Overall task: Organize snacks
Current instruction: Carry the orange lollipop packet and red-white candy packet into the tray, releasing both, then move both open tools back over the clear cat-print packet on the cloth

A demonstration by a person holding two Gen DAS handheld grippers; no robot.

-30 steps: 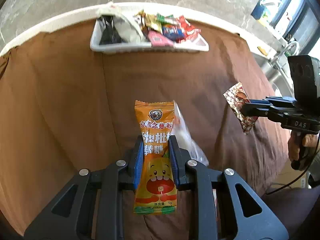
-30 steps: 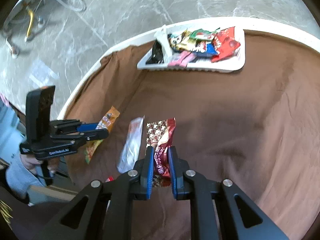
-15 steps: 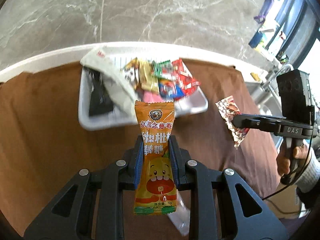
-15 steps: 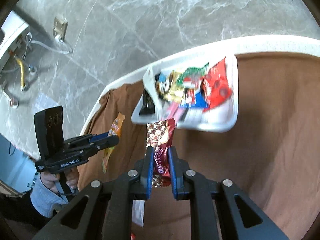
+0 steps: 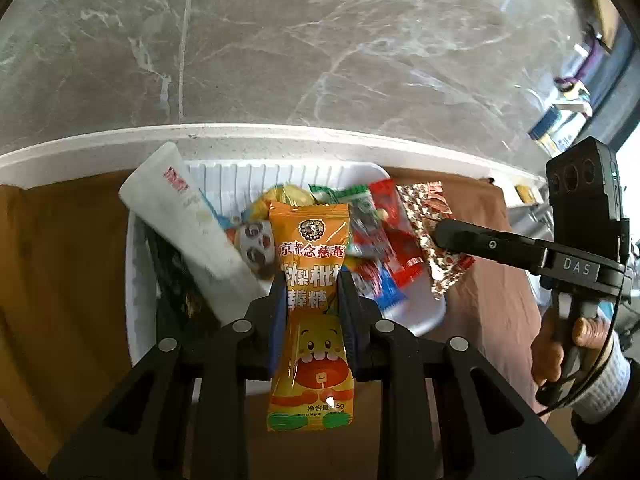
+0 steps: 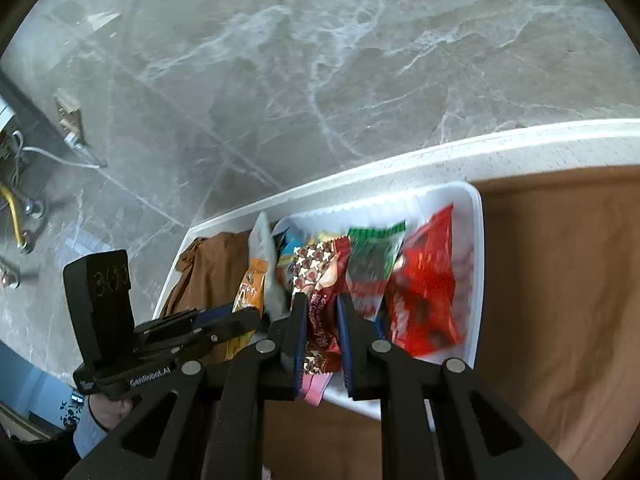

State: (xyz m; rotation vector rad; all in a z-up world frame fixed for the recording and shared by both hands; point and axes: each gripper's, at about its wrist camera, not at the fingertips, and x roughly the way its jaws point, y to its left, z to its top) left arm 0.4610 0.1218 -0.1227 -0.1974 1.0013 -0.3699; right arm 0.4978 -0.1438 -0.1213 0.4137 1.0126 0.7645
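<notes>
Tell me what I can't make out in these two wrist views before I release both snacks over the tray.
- Left wrist view: the orange packet and left gripper hide the white tray centre and near rim.
- Left wrist view: the dark item under the white pouch can't be identified.
- Right wrist view: the star-patterned packet and right gripper cover the tray floor below them.
- Right wrist view: the green packet and red packet are blurred; their print is unreadable.

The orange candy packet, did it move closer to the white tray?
Yes. The orange candy packet, clamped in the left gripper, was over brown cloth short of the white tray; now it hangs over it.
</notes>
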